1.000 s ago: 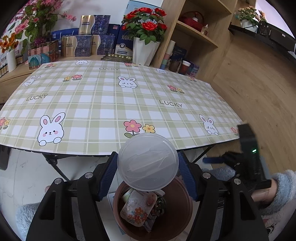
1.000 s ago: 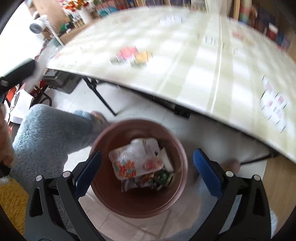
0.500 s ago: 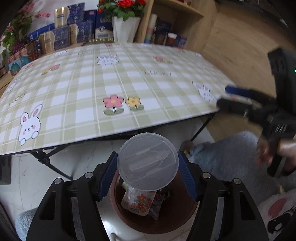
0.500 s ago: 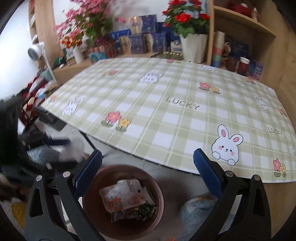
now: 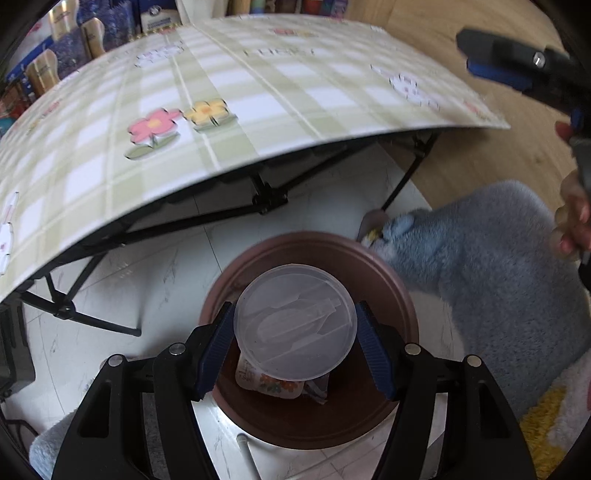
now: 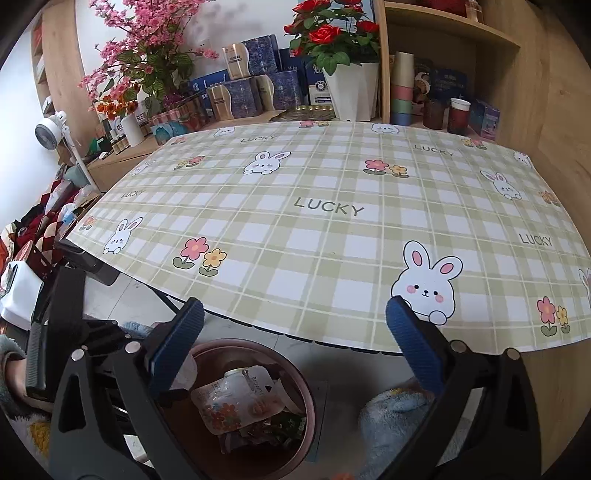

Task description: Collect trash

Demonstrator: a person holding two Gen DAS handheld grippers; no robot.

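The left tool [image 5: 295, 334] is clamped on a round clear plastic lid [image 5: 295, 321], its blue pads [image 5: 218, 343] pressing the lid's rim at 9 and 3 o'clock. The lid is held flat just above the mouth of a brown bin [image 5: 402, 306], which stands on the pale floor [image 5: 122, 295] directly beneath it. Under the lid, at about 6 o'clock, a printed pouch [image 5: 271, 384] with orange flowers lies inside the bin among darker scraps. At 3 o'clock from the bin a fluffy grey-blue slipper [image 5: 491, 251] touches or nearly touches the rim (motion blur makes it hard to say which). Past the bin, from 10 to 1 o'clock, the edge of the counter [image 5: 295, 92] with its green checked cloth overhangs black folding legs [image 5: 266, 195]. At 2 o'clock the right tool [image 5: 517, 70] shows blurred at the frame edge.

From the right wrist view, the right tool [image 6: 295, 328] has its fingers [image 6: 413, 339] well apart with nothing between them. Just below, at 7 o'clock, sits the same bin [image 6: 306, 398], the pouch [image 6: 236, 402] resting on top of the other trash. The left tool [image 6: 59, 325] appears at 8 o'clock beside the bin. Beyond, the counter [image 6: 332, 229] fills the middle, printed with rabbits, flowers and the word LUCKY. At its far side, around 12 o'clock, stand a white pot of red roses [image 6: 343, 92] and stacked blue boxes [image 6: 258, 81], with pink blossoms [image 6: 136, 55] at 10 o'clock and a wooden shelf [image 6: 450, 26] at 1 o'clock.
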